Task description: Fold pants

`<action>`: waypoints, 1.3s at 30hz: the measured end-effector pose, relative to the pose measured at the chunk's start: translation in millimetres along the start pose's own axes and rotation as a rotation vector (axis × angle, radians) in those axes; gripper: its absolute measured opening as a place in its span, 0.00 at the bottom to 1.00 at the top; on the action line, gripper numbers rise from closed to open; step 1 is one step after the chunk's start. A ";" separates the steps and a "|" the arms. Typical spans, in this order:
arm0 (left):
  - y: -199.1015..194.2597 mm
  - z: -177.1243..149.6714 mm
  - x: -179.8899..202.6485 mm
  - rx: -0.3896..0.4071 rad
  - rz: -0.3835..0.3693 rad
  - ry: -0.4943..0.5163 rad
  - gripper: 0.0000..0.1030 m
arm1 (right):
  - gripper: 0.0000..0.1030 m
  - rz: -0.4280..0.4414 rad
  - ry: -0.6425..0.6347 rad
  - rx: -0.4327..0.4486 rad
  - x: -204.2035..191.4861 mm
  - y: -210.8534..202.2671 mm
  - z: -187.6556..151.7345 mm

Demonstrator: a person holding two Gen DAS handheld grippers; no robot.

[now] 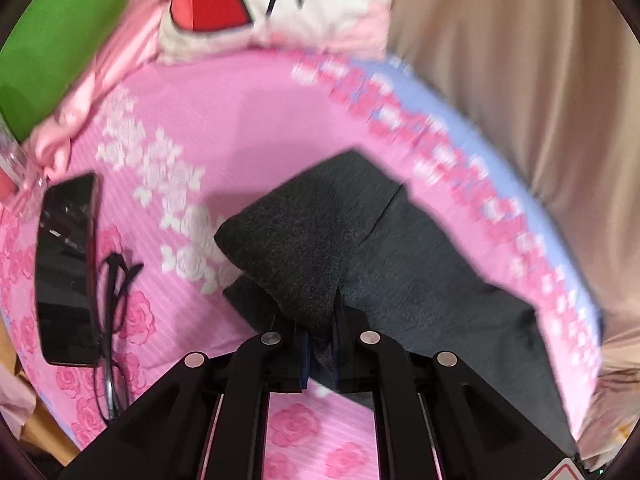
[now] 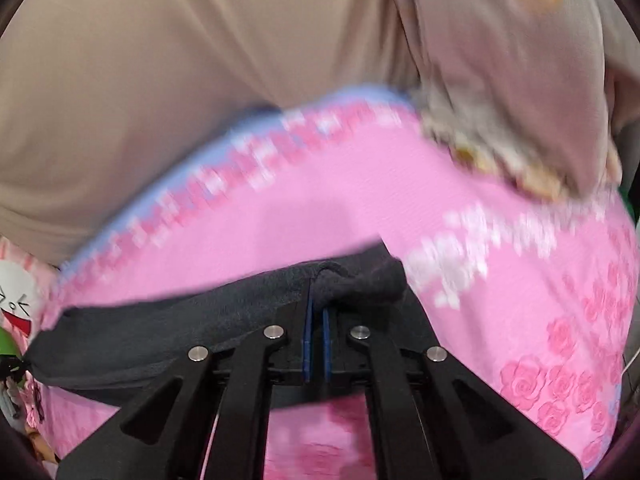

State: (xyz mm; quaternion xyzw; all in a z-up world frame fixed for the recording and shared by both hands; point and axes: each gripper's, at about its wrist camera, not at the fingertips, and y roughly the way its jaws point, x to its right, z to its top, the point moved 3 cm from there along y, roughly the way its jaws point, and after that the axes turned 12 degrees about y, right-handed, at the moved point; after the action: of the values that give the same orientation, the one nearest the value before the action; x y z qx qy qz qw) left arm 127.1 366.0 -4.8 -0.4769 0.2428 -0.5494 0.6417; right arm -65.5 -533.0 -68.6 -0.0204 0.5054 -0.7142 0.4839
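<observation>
Left wrist view: the left gripper is clenched on a fold of the dark grey pants, which spread toward 2 o'clock across the pink floral sheet; a phone lies at 9 o'clock. Right wrist view: the right gripper pinches the pants' edge, cloth trailing toward 9 o'clock.

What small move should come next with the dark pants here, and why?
Probably lift both pinched edges together and carry them across to fold the pants over. The left gripper and right gripper each have jaws shut on dark cloth, and most of the garment lies on the pink sheet.
</observation>
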 end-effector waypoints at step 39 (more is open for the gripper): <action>-55.0 -70.9 44.7 0.163 0.336 0.413 0.41 | 0.46 -0.144 0.002 0.126 56.5 -43.3 -45.2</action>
State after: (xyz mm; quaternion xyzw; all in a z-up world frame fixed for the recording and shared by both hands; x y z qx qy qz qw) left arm 54.3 302.9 22.7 -0.2548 0.3992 -0.5386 0.6968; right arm -147.9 -540.6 -84.5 -0.0255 0.4573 -0.7774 0.4311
